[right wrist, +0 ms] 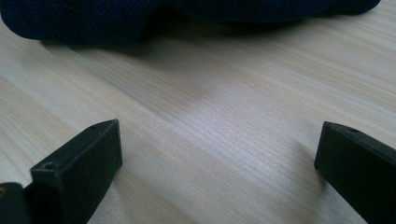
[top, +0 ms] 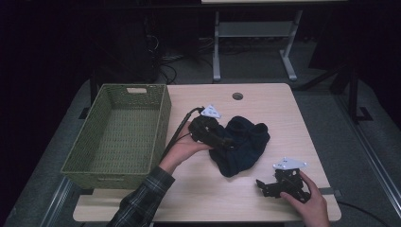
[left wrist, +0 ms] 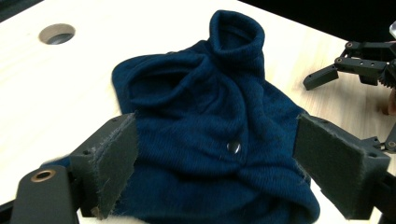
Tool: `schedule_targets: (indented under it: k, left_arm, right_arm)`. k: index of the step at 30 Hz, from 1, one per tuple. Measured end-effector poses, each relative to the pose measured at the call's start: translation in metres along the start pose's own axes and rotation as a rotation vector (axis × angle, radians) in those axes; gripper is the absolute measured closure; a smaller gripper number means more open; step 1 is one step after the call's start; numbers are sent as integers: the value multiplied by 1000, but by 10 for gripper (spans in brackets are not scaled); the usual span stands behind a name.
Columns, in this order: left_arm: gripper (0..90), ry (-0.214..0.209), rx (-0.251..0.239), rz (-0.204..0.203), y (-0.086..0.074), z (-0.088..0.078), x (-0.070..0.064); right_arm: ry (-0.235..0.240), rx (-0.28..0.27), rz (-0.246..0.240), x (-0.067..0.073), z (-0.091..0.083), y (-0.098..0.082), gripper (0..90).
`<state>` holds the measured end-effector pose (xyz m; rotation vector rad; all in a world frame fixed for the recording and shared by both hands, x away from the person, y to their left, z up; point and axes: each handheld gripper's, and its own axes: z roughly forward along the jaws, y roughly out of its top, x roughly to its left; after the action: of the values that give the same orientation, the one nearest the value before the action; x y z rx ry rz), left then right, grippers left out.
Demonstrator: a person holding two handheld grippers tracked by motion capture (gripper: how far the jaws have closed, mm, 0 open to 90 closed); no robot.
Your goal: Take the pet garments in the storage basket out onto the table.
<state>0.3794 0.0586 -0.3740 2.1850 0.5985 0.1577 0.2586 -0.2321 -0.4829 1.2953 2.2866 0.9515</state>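
Note:
A crumpled dark blue knitted garment (top: pixel 243 144) lies on the middle of the wooden table (top: pixel 265 101). My left gripper (top: pixel 222 139) sits at its left edge, open, with the jaws spread on either side of the cloth (left wrist: pixel 210 135), which has a small dark button. Near the table's front right corner my right gripper (top: pixel 265 185) rests low on the wood, open. In the right gripper view it (right wrist: pixel 217 168) has bare wood between its jaws, and the garment's edge (right wrist: pixel 93 21) lies ahead of it.
A green woven basket (top: pixel 158 127), with nothing in it, stands at the table's left. A round cable hole (top: pixel 237 96) sits near the far edge. Beyond the table are the metal legs of another table (top: pixel 216 52) and cables on the floor.

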Motion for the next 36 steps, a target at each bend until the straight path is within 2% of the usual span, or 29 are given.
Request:
schedule_targets:
  k: [4,11,12,14,19,20,26,29,35,36]
  left_arm:
    - [138,17,1,-4,-10,-8,-2]
    - [139,43,-34,-17,-29,-17,-10]
    - [139,47,-27,-5,-32,-18,-11]
    - [138,48,-22,-8,-37,-19,-14]
    - [138,63,-48,-31,-54,-23,-19]
    - [138,65,-35,-22,-58,-24,-19]
    - [138,101,-21,-36,-78,-24,-23]
    - [138,104,-19,-49,-88,-23,-24]
    - [137,104,27,-54,-104,-14,-31]
    - [137,108,45,-39,-108,-12,-33]
  right_arm:
    - [0,0,0,0,0,0,5]
    - [0,0,0,0,0,0,5]
    - [0,0,0,0,0,0,5]
    - [0,-1,2,0,0,0,5]
    - [1,-1,0,0,0,0,5]
    - [1,-1,0,0,0,0,5]
    - [1,-1,1,0,0,0,5]
    - [1,-1,1,0,0,0,5]
    - [1,-1,1,0,0,0,5]
    - [1,-1,0,0,0,0,5]
